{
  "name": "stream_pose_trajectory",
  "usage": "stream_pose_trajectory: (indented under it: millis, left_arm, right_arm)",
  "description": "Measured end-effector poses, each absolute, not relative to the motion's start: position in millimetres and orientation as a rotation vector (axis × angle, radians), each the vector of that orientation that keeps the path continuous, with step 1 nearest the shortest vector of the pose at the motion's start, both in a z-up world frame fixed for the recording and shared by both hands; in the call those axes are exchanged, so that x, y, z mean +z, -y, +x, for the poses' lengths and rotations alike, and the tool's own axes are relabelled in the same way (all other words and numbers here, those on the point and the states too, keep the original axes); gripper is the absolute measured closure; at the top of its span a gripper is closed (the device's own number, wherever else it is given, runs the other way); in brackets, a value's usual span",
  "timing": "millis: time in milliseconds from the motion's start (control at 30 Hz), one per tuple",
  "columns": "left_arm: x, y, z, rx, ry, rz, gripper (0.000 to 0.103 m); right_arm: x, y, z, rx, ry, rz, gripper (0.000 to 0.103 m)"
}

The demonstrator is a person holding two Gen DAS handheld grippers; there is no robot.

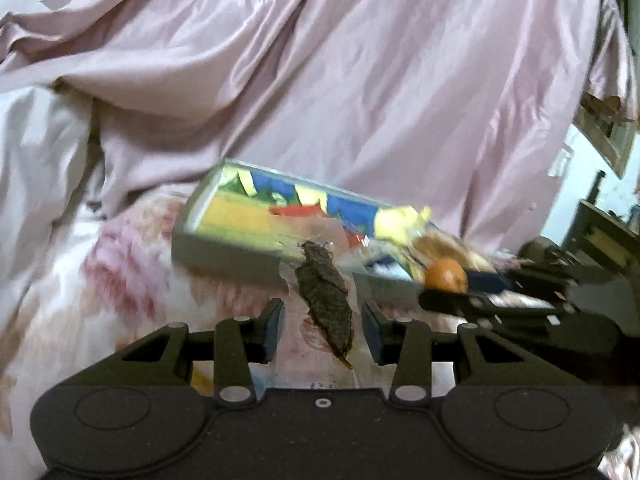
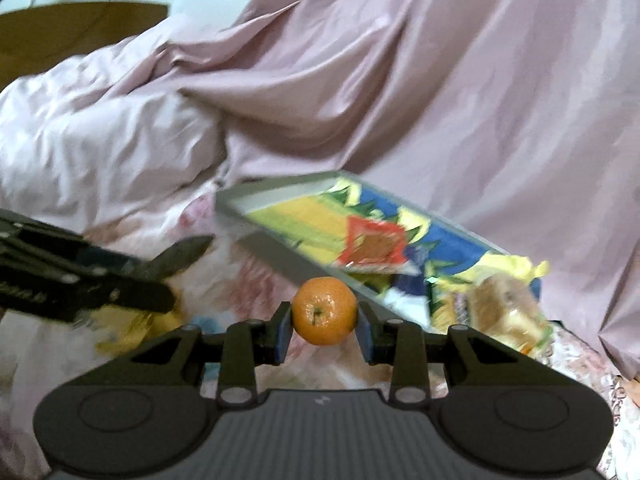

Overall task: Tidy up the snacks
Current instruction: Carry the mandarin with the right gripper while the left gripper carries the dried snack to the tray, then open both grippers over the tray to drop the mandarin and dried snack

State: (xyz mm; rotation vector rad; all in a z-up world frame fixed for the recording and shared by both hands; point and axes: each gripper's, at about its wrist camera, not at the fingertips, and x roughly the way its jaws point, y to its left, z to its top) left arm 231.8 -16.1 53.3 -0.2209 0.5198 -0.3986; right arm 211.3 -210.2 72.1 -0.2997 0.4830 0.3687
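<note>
Right gripper [image 2: 325,325], pointing slightly downward: both blue pads clamp a small orange [image 2: 324,310], stem end toward the camera, held above the floral bedsheet [image 2: 224,280], just in front of the tray. Left gripper [image 1: 325,325]: a clear packet holding a dark, leaf-shaped dried snack [image 1: 326,303] stands between the jaws; whether the pads actually press on the wrapper cannot be told. No writing on it is legible. Grey tray [image 2: 276,256] — tilted on the bedding — holds a red packet [image 2: 374,246] over a yellow-and-blue printed lining; wrapped bread [image 2: 506,312] and yellow wrappers lie at its right end. Pink quilt [image 2: 400,80] heaped behind.
</note>
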Motion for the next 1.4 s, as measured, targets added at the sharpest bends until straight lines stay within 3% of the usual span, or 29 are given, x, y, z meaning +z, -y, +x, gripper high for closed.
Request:
stream_pose_trajectory:
  millis: [500,1400]
  left_arm:
    - [70,48,327,-0.334,-0.513,-0.162,0.059]
    - [43,62,362,-0.299,-0.603,-0.158,0.058]
  right_arm:
    - [66,242,273,0.23,-0.472,-0.153,0.065]
    - [49,250,289,0.265,-0.52,-0.154,0.065]
